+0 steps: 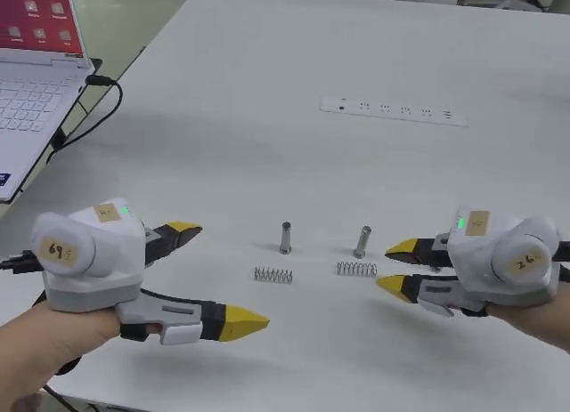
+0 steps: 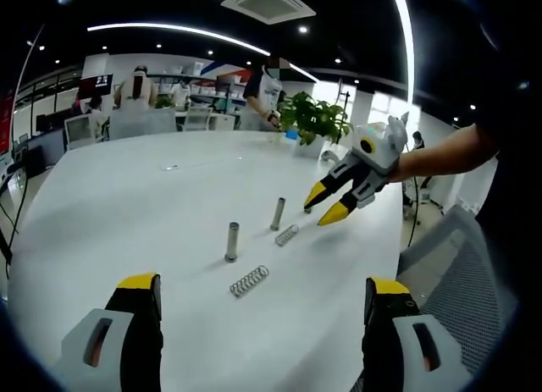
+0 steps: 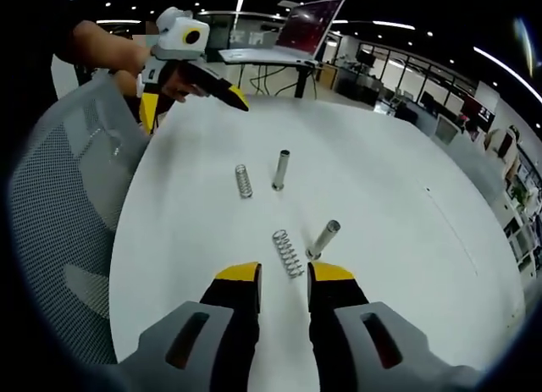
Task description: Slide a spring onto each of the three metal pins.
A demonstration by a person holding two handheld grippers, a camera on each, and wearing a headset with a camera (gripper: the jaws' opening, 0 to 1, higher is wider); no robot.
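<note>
White table (image 1: 223,145) carries a power strip (image 1: 392,110). On my side of the strip I see left pin (image 1: 286,238) and right pin (image 1: 362,241) upright, with left spring (image 1: 272,275) and right spring (image 1: 357,269) lying even nearer me. My left gripper (image 1: 224,274) gapes wide, empty; my right gripper (image 1: 392,267) shows narrow, empty jaws.

Open-plan office or lab floor. Large white table (image 1: 267,74), laptop (image 1: 27,65) at edge with cable plugged in, white power strip (image 1: 393,110) on top. Grey mesh chair (image 3: 59,206) beside table. Background: further desks, monitors (image 2: 82,129), potted plant (image 2: 315,118), people (image 2: 135,89) standing. Dark ceiling with strip lights (image 2: 169,28) and air vent (image 2: 268,1)
</note>
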